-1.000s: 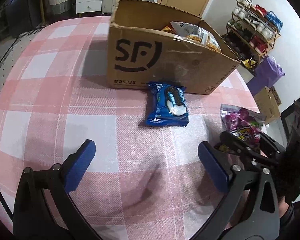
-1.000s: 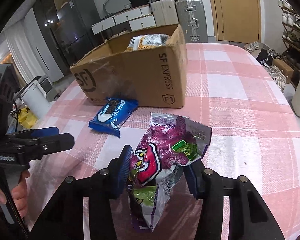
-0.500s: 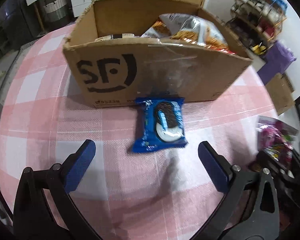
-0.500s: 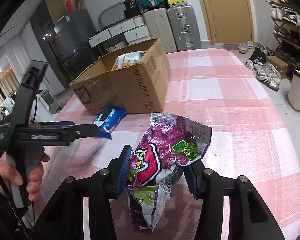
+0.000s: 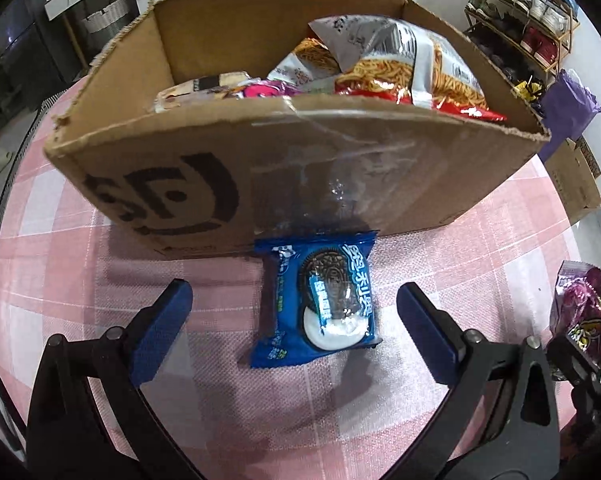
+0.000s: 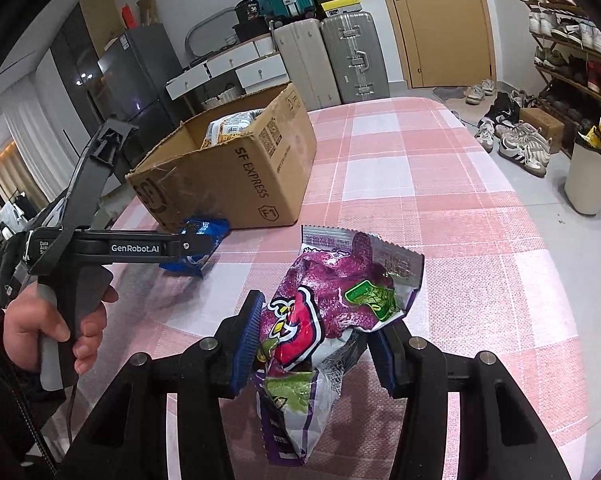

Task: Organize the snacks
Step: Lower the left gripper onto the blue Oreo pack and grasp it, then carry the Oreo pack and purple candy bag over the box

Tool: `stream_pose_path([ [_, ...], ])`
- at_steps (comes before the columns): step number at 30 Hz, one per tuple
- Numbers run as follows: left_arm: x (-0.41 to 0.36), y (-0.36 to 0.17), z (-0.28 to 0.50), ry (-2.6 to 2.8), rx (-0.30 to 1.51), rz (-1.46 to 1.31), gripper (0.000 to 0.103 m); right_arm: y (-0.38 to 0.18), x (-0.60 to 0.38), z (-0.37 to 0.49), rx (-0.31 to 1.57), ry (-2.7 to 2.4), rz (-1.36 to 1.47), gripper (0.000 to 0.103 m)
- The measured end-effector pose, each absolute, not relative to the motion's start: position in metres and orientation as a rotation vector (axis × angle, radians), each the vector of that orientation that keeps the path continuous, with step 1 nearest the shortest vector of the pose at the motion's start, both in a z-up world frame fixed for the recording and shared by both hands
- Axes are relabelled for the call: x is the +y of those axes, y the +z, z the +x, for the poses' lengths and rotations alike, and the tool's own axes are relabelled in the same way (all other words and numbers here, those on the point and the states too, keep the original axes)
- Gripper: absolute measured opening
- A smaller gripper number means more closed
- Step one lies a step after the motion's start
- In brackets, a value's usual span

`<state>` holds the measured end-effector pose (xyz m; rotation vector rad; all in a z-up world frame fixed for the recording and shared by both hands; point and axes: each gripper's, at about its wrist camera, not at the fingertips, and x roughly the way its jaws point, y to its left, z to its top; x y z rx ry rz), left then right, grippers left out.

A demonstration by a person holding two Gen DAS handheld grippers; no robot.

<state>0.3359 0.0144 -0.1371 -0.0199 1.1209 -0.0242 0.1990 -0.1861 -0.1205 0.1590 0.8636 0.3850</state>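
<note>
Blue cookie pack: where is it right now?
The blue cookie pack lies flat on the checked tablecloth, against the front wall of the cardboard box, between the open left gripper's fingers.

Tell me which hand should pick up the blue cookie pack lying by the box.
Left. Its tool is open and straddles the blue cookie pack on the table, while the right tool is already clamped on the purple snack bag.

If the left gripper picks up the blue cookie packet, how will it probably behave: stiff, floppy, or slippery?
The blue cookie packet lies flat and keeps a boxy shape, so it is probably fairly stiff. Its glossy wrapper may slip between the pads. The left gripper stands open around it, and the cookies inside could crack under a hard squeeze.
</note>
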Motion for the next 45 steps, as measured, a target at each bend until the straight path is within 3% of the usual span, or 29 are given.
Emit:
stream_pose_path([
  [3, 0.012, -0.141, 0.337, -0.025, 1.125, -0.011, 0.098, -0.121, -0.185, 0.200, 0.864, 0.386, 0.158, 0.050],
  [6, 0.013, -0.145, 0.338, -0.051, 1.136, -0.041, 0.081, -0.120, -0.184, 0.200, 0.868, 0.388, 0.157, 0.050],
  [8, 0.012, -0.140, 0.334, -0.088, 1.100, -0.039, 0.062, -0.120, -0.182, 0.199, 0.873, 0.388, 0.149, 0.050],
  [9, 0.013, -0.138, 0.332, -0.115, 1.093, -0.042, 0.044, -0.120, -0.182, 0.199, 0.873, 0.389, 0.149, 0.050],
  [33, 0.030, -0.078, 0.281, -0.198, 1.009, -0.082, 0.043, -0.092, -0.161, 0.165, 0.831, 0.374, 0.103, 0.050],
  [45, 0.061, -0.074, 0.241, -0.193, 0.968, -0.136, 0.043, -0.070, -0.136, 0.149, 0.794, 0.408, 0.062, 0.050],
])
